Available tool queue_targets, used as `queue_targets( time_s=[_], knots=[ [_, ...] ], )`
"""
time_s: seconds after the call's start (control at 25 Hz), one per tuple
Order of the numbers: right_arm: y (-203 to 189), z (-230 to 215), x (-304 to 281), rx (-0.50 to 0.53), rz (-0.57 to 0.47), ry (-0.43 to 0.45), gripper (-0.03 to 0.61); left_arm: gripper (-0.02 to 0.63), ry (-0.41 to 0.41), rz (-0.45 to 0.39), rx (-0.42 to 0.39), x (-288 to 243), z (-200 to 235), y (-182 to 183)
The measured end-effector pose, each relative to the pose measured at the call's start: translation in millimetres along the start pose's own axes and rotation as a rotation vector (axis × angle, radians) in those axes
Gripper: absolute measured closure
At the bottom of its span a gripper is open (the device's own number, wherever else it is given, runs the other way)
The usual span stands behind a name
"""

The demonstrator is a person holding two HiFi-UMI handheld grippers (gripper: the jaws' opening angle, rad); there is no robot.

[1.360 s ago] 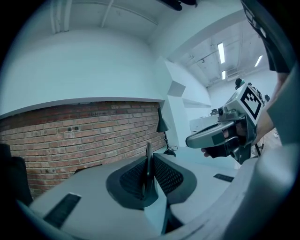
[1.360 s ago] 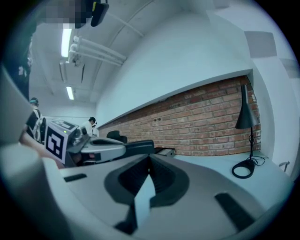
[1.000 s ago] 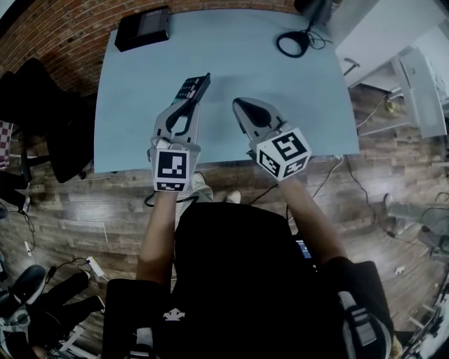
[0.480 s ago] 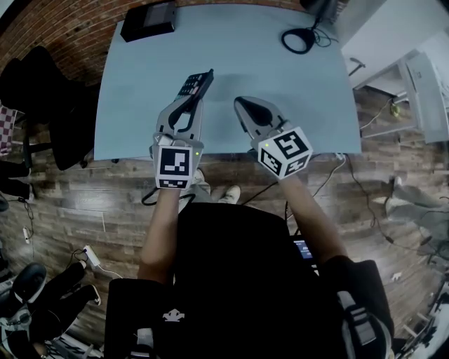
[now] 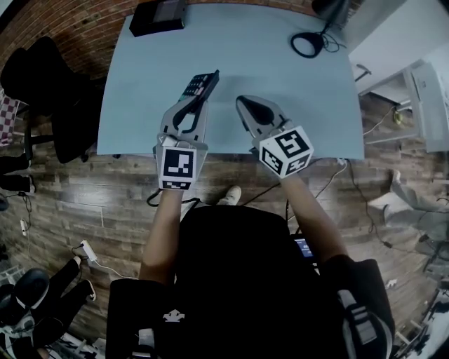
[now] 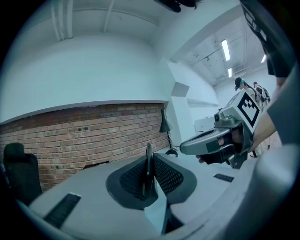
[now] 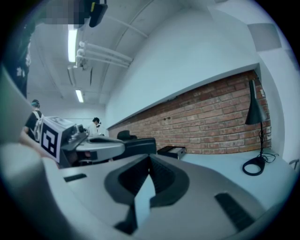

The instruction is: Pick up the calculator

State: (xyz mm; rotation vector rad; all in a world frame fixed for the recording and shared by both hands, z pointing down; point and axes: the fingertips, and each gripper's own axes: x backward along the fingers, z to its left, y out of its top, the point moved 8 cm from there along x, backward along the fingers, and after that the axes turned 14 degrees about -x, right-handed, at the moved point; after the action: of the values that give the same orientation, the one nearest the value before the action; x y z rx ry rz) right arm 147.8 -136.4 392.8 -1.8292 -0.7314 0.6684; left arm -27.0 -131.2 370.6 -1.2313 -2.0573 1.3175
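The calculator, a thin black slab with coloured keys, stands on edge between the pads of my left gripper, which is shut on it above the pale blue table. In the left gripper view the calculator shows edge-on as a dark line between the left gripper's ribbed pads. My right gripper hovers just to the right with its tips together and nothing in them. In the right gripper view the right gripper is shut and empty, and the calculator sticks out of the other gripper at the left.
A black box lies at the table's far left corner. A black lamp base with its cord sits at the far right. A dark chair stands left of the table, in front of a brick wall. Wooden floor lies below.
Both grippers keep their places and the calculator stays in the left one. Only the head view has drifted a little.
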Motion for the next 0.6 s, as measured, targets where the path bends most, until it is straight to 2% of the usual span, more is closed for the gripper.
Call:
queue_targets(
  time_s=[0.6],
  knots=[
    [-2, 42, -30, 0.034, 0.021, 0.04, 0.574, 0.563, 0.055, -0.015, 0.012, 37, 39, -11]
  ],
)
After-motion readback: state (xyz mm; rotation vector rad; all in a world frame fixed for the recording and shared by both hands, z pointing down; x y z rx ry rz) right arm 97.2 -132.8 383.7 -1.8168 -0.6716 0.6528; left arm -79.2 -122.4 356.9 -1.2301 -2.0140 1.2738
